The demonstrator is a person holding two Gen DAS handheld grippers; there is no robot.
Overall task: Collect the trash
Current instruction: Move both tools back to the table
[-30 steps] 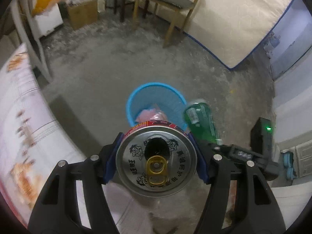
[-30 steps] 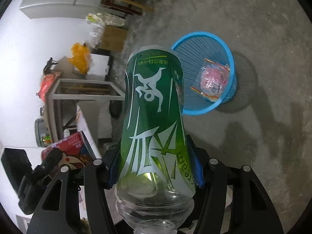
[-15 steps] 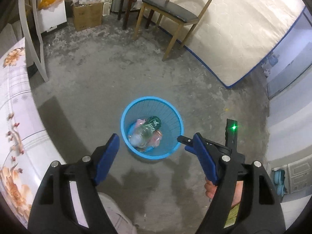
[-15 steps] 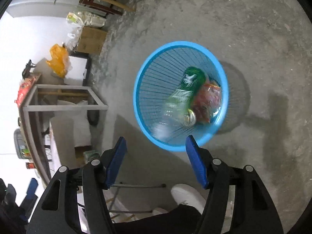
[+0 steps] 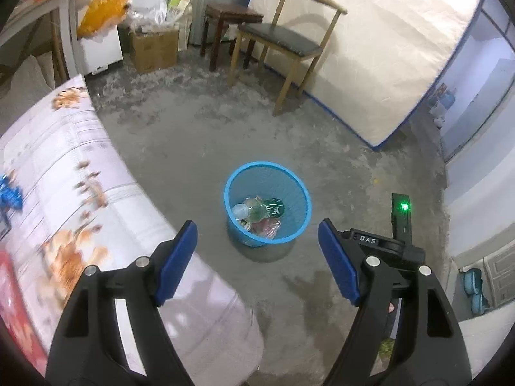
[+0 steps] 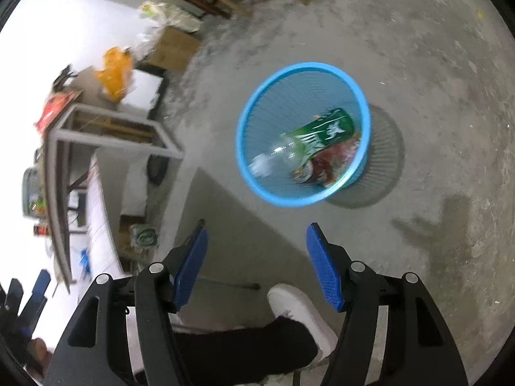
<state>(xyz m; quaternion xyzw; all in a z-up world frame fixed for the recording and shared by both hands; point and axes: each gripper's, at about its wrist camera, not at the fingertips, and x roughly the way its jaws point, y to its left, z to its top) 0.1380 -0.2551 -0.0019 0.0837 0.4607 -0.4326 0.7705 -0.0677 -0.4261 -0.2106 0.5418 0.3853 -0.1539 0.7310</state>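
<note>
Hovering over floor: left tool (image 5: 257,247) spread, empty; right tool (image 6: 256,251) opening, nothing between pads; green bottle (image 6: 309,141) and can (image 6: 302,173) lie in blue basket (image 6: 254,106)

left gripper (image 5: 257,234) spread; right gripper (image 6: 256,236) opening.

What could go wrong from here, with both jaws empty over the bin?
1. The green bottle lies slanted across the blue basket, neck near the rim; further trash may catch on it and spill.
2. The person's white shoe is near the basket; a step could tip it.
3. The right gripper jaws are opening and its view is blurred, so the next pick could be misjudged.
</note>
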